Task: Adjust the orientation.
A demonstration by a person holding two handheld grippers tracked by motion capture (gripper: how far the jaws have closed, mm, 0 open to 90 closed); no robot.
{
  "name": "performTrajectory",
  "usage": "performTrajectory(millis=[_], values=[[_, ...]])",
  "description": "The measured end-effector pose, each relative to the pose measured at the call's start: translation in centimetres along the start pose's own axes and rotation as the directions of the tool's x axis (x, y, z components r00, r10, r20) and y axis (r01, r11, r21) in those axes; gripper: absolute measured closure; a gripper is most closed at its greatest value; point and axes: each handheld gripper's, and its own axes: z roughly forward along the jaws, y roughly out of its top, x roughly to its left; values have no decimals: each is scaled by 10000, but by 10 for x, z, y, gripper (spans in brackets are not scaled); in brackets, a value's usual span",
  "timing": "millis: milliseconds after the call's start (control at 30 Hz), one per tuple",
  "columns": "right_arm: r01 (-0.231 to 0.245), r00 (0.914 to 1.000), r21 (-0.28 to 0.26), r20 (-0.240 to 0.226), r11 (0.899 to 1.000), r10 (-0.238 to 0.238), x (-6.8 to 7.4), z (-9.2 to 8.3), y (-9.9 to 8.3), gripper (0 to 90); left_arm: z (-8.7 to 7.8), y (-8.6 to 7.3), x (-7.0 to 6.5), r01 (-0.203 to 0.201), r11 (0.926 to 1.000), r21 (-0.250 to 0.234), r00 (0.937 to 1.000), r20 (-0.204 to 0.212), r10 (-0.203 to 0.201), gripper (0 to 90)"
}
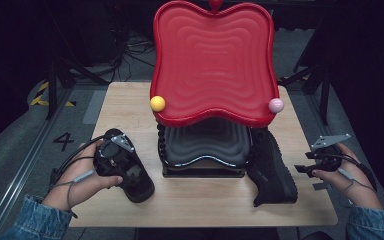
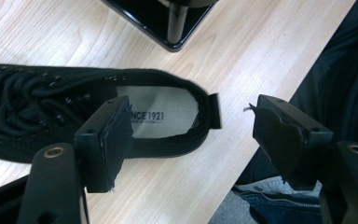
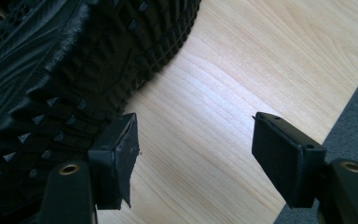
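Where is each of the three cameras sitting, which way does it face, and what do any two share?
High view: above the person's side, looking forward and down on the table; both hands and denim sleeves show.
Left gripper view: rides the left gripper, facing the upright shoe; open jaws show.
Right gripper view: rides the right gripper, facing the tipped shoe's sole; open jaws show.
Shared: all three show the wooden tabletop.
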Motion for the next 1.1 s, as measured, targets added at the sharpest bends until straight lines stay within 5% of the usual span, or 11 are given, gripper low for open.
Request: performTrajectory(millis=[67, 267, 367, 533, 667, 900, 1100], values=[[11, 9999, 0, -128, 10000, -11, 1, 1, 0, 331, 1, 3, -7, 230, 9997, 97, 9995, 194, -232, 301], [-19, 9996, 48, -286, 10000, 20, 4, 3, 0, 328, 8, 16, -21, -215, 9996, 156, 9978, 632, 204, 284], [-48, 9987, -19, -516, 10000, 47, 5, 3, 0, 324, 16, 18, -18, 87, 9996, 269, 9960, 884, -110, 307], [-139, 9985, -42, -530, 9999, 137, 4, 4, -1, 324, 30, 17, -11, 687, 9943, 820, 9972, 234, -709, 309], [-113, 9984, -23, -556, 9999, 111, 3, 7, -2, 325, 38, 14, -4, 828, 9923, 925, 9965, -164, -817, 306], [-119, 9976, 68, -683, 9999, 124, 4, 11, -2, 322, 61, 7, 10, 1350, 9877, 784, 9876, 705, -1405, 370], [-188, 9971, 138, -740, 9997, 198, 3, 13, -3, 322, 78, 3, 16, 1336, 9886, 693, 9852, 985, -1401, 390]])
